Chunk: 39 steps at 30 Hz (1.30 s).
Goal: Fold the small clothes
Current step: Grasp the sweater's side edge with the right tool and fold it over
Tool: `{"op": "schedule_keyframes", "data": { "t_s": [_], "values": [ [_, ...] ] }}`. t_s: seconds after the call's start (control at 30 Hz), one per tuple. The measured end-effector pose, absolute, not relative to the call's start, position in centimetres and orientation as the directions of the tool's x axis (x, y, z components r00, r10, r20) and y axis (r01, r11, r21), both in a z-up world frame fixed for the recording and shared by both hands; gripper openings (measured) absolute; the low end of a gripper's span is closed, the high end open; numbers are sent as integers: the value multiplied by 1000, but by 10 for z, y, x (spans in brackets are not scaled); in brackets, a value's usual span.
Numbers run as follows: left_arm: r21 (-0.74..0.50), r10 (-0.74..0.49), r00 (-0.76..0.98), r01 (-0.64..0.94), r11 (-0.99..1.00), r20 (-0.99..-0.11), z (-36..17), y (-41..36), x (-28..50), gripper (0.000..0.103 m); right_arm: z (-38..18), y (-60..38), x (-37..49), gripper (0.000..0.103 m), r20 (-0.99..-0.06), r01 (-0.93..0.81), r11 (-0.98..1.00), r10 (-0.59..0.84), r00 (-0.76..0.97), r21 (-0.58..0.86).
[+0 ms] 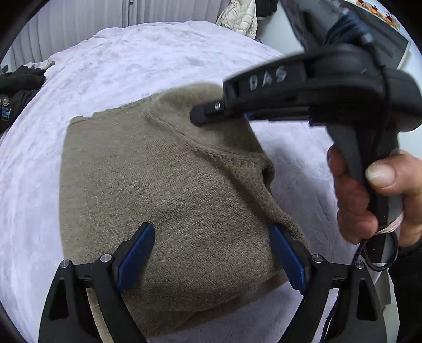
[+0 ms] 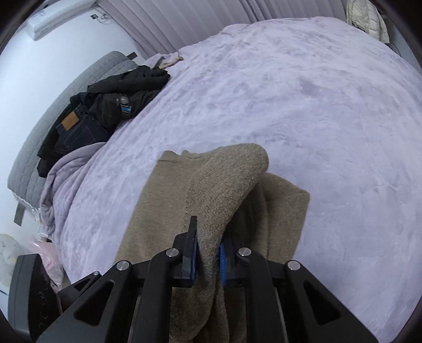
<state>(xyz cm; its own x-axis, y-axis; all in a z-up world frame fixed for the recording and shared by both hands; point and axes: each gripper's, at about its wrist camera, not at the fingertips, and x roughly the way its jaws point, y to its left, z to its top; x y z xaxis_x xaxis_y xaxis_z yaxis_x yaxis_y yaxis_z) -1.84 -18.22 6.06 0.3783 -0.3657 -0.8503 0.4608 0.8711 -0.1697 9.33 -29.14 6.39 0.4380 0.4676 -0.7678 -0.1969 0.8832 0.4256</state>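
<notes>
a wide lilac plush blanket (image 2: 303, 100) covers the bed, mostly bare around the partly folded taupe knitted sweater (image 1: 163, 184) near its front edge. a dark clothes heap (image 2: 105, 105) lies well apart. the left gripper (image 1: 211, 253) stands wide, empty, above the knit; the right gripper (image 2: 209, 254) is clamped on a lifted fold.

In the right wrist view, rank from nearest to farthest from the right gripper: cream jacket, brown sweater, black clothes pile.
1. brown sweater: pinched in the right gripper.
2. black clothes pile: far left, at the bed's edge.
3. cream jacket: top right, beyond the bed.
</notes>
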Motion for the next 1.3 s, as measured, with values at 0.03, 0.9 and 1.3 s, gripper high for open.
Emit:
{"op": "schedule_keyframes", "data": {
  "t_s": [0.03, 0.9, 1.3],
  "values": [
    [-164, -367, 381, 469, 868, -849, 60, -184, -20, 89, 54, -300, 94, 14, -777, -168, 885, 462, 428, 434],
    [-294, -372, 412, 240, 925, -832, 59, -35, -43, 100, 86, -298, -58, 76, -706, -295, 904, 425, 566, 308],
    [-241, -346, 449, 275, 931, -824, 41, -21, -70, 100, 36, -299, -73, 6, -794, -226, 937, 347, 499, 267]
  ]
}}
